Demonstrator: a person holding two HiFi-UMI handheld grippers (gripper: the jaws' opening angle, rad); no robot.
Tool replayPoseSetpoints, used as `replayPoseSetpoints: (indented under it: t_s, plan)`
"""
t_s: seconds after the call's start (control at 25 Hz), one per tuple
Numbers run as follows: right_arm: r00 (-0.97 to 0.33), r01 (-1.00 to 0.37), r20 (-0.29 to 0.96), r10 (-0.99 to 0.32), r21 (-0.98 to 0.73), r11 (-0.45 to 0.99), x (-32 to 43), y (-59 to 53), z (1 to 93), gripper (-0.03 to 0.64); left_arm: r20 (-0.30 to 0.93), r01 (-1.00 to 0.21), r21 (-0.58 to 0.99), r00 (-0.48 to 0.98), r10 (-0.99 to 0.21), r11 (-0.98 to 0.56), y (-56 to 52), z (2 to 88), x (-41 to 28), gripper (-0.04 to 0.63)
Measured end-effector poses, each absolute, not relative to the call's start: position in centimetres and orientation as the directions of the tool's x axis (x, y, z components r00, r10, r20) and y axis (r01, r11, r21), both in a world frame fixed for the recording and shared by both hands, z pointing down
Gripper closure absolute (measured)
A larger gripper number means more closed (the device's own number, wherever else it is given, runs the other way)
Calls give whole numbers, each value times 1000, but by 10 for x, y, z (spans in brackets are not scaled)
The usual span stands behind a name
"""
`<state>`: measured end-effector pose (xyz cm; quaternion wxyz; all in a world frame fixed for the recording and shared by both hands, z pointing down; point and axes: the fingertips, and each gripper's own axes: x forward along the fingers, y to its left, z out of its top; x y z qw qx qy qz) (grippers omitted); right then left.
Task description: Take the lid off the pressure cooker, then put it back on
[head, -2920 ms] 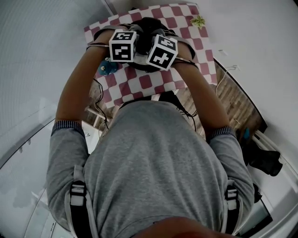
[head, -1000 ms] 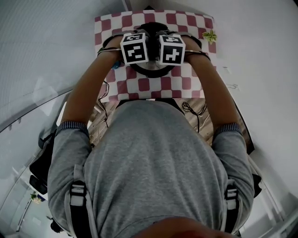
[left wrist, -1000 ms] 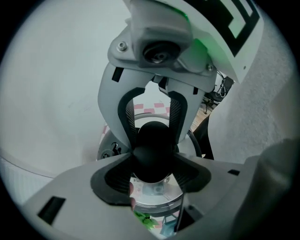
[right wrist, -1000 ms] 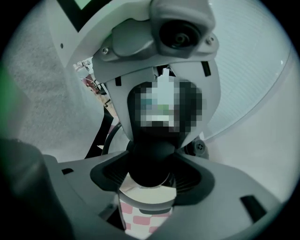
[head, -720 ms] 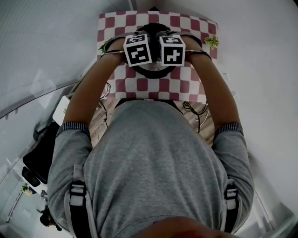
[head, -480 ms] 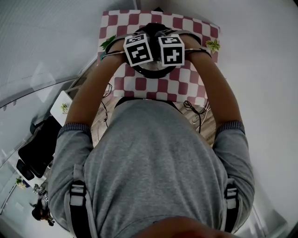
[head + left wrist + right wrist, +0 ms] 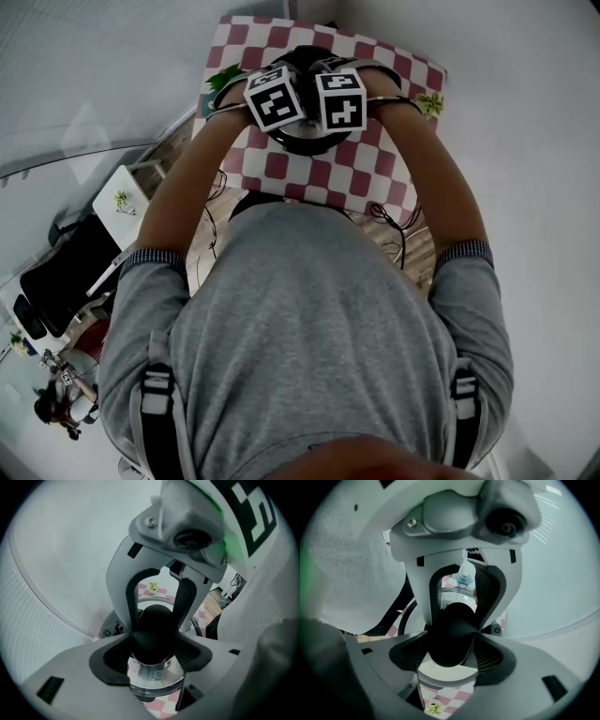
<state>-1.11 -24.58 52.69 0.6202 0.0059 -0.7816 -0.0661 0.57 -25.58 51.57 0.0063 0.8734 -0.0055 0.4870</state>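
Our left gripper [image 7: 155,620] and right gripper [image 7: 457,617] both clamp the black knob [image 7: 153,641] of the lid [image 7: 157,682], though the left's jaws have just eased slightly wider. We judge we're twisting it on the pressure cooker [image 7: 306,142]. Next calls for a level, joint turn.

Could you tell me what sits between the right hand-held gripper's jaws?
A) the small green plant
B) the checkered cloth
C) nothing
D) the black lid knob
D: the right gripper view shows the black lid knob pinched by the right hand-held gripper.
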Motion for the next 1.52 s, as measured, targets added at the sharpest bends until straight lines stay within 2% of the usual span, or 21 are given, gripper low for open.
replayPoseSetpoints:
  t_s: [0.2,0.4,0.6,0.76,0.88,1.0,1.16,1.28,1.4,1.52]
  plan:
    - [-272,55,948,-168,190,980,-8,-248,509,279,813,-66,-98,570,-118,-993,-261,503,1,265]
    - [-436,-102,852,-289,272,957,-2,-253,459,279,708,-157,-171,666,-233,-973,-262,471,-8,265]
    - [-597,-387,624,-505,328,862,16,-251,393,310,471,-321,-189,800,-372,-928,-261,418,-19,265]
    - [-671,-616,377,-639,196,763,31,-238,352,341,255,-401,-107,874,-415,-910,-246,373,-30,269]
    - [-693,-687,222,-686,85,721,34,-216,339,372,129,-421,-49,896,-424,-906,-230,348,-39,307]
    - [-684,-716,137,-716,63,695,28,-191,332,431,49,-425,-13,904,-425,-905,-213,334,-47,357]
    - [-662,-743,73,-746,60,666,17,-165,330,501,-18,-453,11,891,-453,-891,-199,329,-60,446]
    - [-632,-774,28,-775,34,632,15,-154,329,559,-47,-464,32,884,-465,-885,-194,331,-70,537]
    - [-592,-805,4,-806,36,592,16,-148,332,611,-57,-463,48,883,-466,-885,-190,339,-76,568]
    - [-557,-829,10,-830,57,557,18,-150,337,611,-55,-459,19,886,-460,-888,-188,345,-76,578]
